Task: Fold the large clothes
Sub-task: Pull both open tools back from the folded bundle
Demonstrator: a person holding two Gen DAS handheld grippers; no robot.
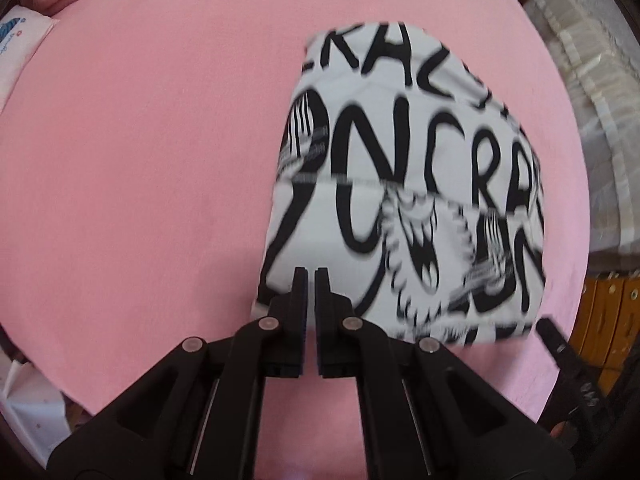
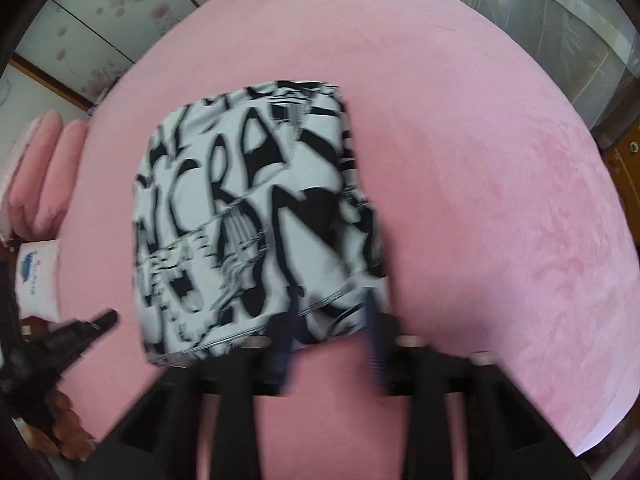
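Note:
A white garment with bold black lettering (image 1: 404, 184) lies folded into a compact rectangle on the pink bed sheet (image 1: 140, 160). My left gripper (image 1: 311, 276) hangs over the garment's near left corner, its black fingers shut with no cloth between them. In the right wrist view the same folded garment (image 2: 248, 216) sits left of centre on the sheet (image 2: 480, 200). My right gripper (image 2: 334, 320) is blurred and stands open over the garment's near edge, gripping nothing. Each view catches the other gripper: the right gripper's finger (image 1: 556, 340) and the left gripper's finger (image 2: 92, 328).
Pink pillows (image 2: 48, 168) and a white cushion with a blue print (image 2: 38, 276) lie at one end of the bed. Plastic-wrapped bedding (image 1: 592, 100) and a wooden cabinet (image 1: 612, 320) stand beside the bed's edge. Flowered wall panels (image 2: 100, 20) rise behind.

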